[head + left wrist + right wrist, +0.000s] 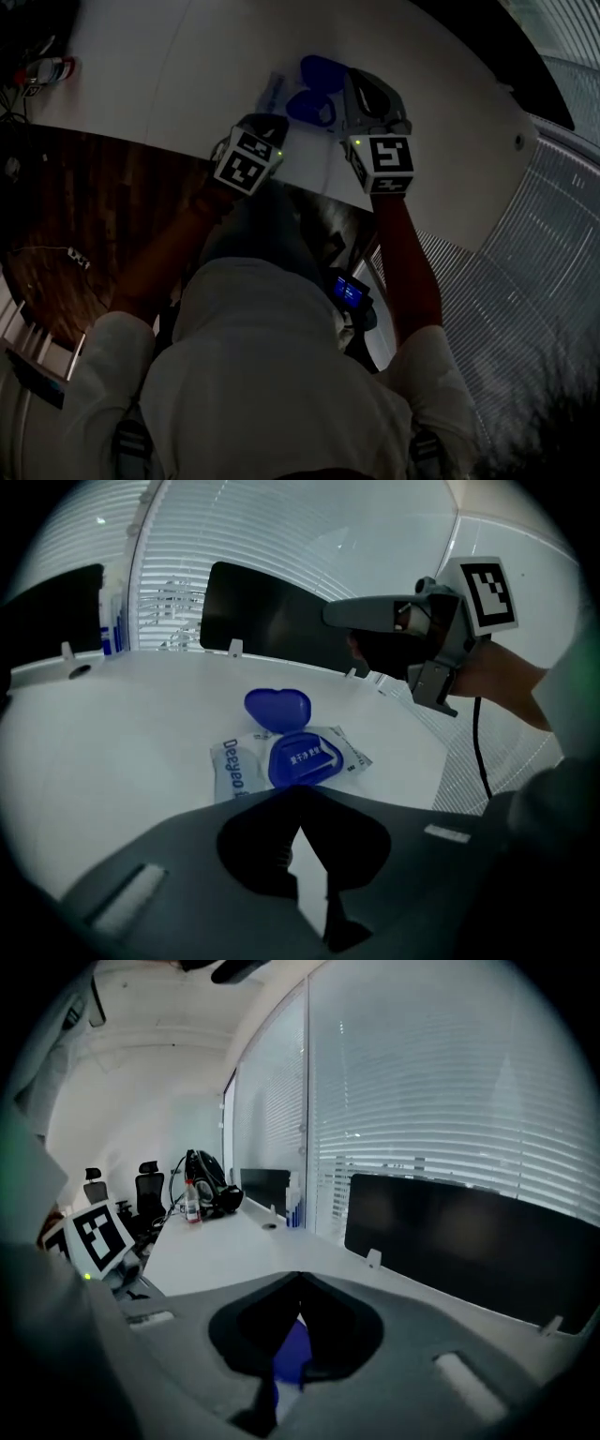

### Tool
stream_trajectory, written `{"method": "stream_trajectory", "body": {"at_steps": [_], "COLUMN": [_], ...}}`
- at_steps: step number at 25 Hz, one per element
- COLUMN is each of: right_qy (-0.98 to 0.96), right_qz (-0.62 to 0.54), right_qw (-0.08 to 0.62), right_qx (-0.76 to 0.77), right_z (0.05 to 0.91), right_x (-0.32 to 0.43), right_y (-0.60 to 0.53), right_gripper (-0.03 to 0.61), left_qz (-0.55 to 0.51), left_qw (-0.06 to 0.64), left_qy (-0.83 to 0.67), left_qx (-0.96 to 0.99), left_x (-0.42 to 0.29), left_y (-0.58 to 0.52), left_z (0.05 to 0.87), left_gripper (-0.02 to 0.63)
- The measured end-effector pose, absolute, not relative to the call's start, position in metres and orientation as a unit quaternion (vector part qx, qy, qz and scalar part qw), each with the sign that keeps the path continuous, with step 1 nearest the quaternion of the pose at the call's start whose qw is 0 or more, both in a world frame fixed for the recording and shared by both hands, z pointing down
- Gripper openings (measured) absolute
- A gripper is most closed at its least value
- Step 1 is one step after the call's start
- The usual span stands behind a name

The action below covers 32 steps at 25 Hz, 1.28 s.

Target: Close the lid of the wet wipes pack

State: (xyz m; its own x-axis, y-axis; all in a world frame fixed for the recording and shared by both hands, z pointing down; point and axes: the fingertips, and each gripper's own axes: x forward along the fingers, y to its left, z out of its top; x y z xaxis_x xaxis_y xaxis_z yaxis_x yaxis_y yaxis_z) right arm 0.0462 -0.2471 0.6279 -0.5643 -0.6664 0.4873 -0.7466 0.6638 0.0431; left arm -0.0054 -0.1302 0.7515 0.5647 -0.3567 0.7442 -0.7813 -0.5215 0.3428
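The wet wipes pack (239, 772) lies flat on the white desk (112, 724), with its long axis running across the left gripper view. Its blue lid (277, 708) is open and swung back beyond the far edge of the blue collar (302, 759), so the hinge side faces away from the left tongs (298, 829). We see a printed seal across the collar and no wipe protruding. The left tongs sit on the near side of the pack, aimed straight at it, pressed together and holding nothing. The right tongs (298, 1288) hang raised to the right of the pack, likewise closed and empty; the blue seen past them is the pack below. We judge that the lid must be swung toward the left tongs and down onto the collar, and that the right tongs, beside the lid, seem better placed to push it
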Motion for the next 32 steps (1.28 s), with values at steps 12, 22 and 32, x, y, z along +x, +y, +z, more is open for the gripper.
{"method": "stream_trajectory", "body": {"at_steps": [12, 22, 32], "right_qy": [-0.866, -0.865, -0.889], "right_qz": [0.102, 0.115, 0.205], "right_qw": [0.339, 0.383, 0.339], "right_qx": [0.352, 0.302, 0.231], "right_z": [0.718, 0.764, 0.753], "right_x": [0.062, 0.071, 0.066], "right_y": [-0.287, -0.317, -0.302], "right_gripper": [0.0, 0.0, 0.0], "left_qz": [0.323, 0.324, 0.327], "left_qw": [0.366, 0.362, 0.362], "left_qy": [-0.334, -0.33, -0.33], "left_qx": [0.806, 0.809, 0.808], "left_x": [0.015, 0.024, 0.025], "left_y": [-0.122, -0.129, -0.128], "left_z": [0.78, 0.79, 0.794], "left_gripper": [0.002, 0.002, 0.002]}}
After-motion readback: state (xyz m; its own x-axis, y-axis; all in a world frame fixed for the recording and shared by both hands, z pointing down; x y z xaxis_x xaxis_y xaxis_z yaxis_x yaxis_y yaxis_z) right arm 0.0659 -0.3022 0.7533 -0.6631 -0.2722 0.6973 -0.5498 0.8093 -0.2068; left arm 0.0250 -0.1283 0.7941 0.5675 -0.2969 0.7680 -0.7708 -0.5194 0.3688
